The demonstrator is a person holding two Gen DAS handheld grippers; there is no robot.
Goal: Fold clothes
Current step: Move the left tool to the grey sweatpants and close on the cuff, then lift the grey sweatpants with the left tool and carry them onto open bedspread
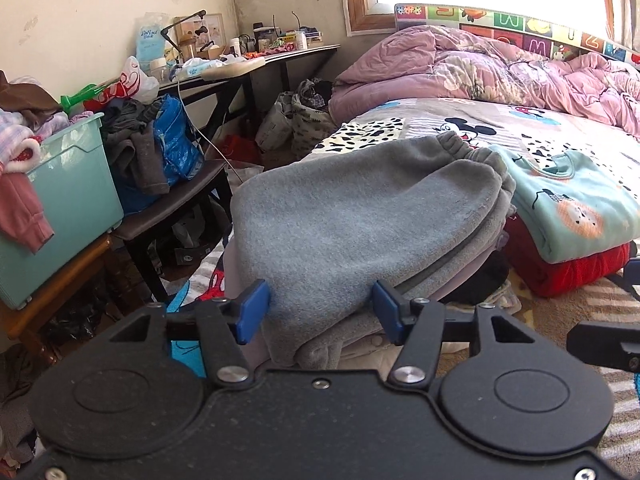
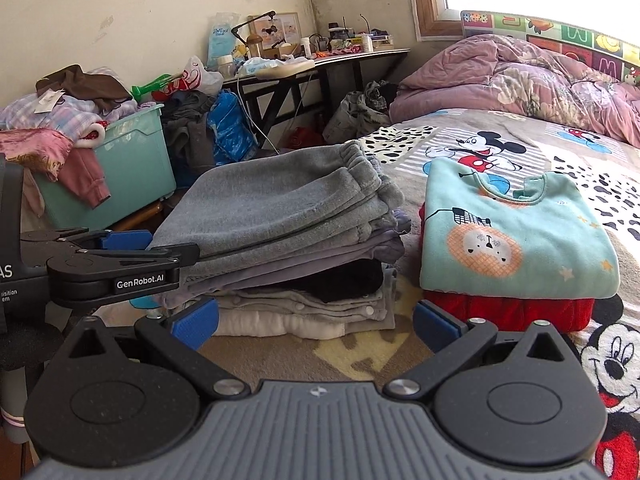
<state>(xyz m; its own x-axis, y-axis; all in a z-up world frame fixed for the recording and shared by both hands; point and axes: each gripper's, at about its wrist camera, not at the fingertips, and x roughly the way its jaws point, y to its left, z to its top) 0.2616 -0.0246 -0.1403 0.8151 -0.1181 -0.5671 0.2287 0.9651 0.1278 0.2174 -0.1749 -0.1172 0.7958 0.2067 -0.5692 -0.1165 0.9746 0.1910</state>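
Folded grey fleece trousers (image 1: 360,224) lie on top of a stack of folded clothes (image 2: 304,304) on the bed. My left gripper (image 1: 320,312) is open, its blue pads either side of the trousers' near folded edge; in the right wrist view it (image 2: 132,252) sits at the stack's left side. My right gripper (image 2: 316,320) is open and empty, low over the bedspread in front of the stack. A folded mint sweatshirt (image 2: 516,236) lies on a folded red garment (image 2: 508,312) to the right of the stack.
A teal bin (image 2: 128,172) heaped with unfolded clothes stands left of the bed. A cluttered black desk (image 2: 340,60) runs along the back wall. A crumpled pink quilt (image 2: 520,80) lies at the bed's far end. The Mickey Mouse bedspread (image 2: 600,360) covers the bed.
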